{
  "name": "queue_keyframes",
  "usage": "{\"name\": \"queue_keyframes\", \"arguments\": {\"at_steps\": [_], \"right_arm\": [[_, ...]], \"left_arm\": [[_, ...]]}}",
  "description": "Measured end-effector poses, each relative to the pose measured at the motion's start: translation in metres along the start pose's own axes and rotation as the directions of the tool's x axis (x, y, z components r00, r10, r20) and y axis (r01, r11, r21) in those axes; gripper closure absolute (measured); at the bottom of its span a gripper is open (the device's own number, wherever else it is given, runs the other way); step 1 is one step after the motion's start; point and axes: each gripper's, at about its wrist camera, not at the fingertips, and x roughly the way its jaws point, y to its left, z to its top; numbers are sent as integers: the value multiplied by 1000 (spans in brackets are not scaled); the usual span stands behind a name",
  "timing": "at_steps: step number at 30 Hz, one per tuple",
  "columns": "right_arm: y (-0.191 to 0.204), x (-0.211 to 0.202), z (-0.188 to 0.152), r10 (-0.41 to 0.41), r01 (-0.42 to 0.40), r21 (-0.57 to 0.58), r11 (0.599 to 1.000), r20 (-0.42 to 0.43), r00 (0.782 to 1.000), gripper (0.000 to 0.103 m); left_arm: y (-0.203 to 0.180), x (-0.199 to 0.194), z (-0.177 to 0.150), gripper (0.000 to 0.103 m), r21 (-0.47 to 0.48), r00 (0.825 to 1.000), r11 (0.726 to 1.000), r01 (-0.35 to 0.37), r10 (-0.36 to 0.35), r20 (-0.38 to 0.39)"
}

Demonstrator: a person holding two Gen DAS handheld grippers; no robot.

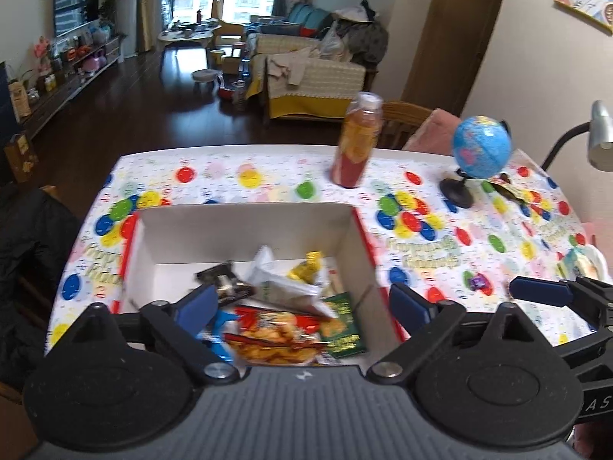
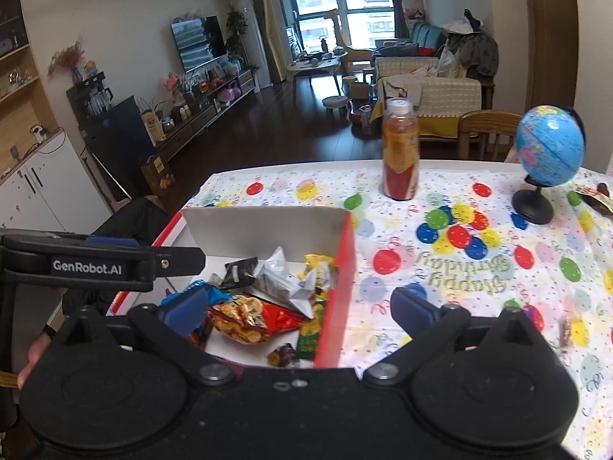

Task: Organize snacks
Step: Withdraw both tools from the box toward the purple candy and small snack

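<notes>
Hovered above the box (image 1: 245,237) — snack packets (image 1: 279,326) heaped inside for tidiness; left gripper (image 1: 302,306) and right gripper (image 2: 300,306) fingers spread apart, clamped on nothing.

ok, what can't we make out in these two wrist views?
- Near end of the box: hidden by the tongs bodies in both views, so any packets there go unseen.
- Packet labels in the box: blurred, unreadable; the orange snack bag is clearest.
- Small wrapped item on the tablecloth: too small to identify.
- Packet behind the globe: partly hidden in the left wrist view, cut off by the edge in the right.
- Lamp: cut off by the right edge.
</notes>
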Motion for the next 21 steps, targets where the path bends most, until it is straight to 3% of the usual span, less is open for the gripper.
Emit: {"name": "queue_keyframes", "arguments": {"at_steps": [9,21], "right_arm": [[-58,-21,-25,-73,72,20,997,17,997,0],[-173,-39,-53,-248,250,102,963,-25,968,0]], "left_arm": [[-60,20,-5,0,46,998,997,57,-57,2],[-174,82,-10,0,148,995,985,86,-78,-61]]}}
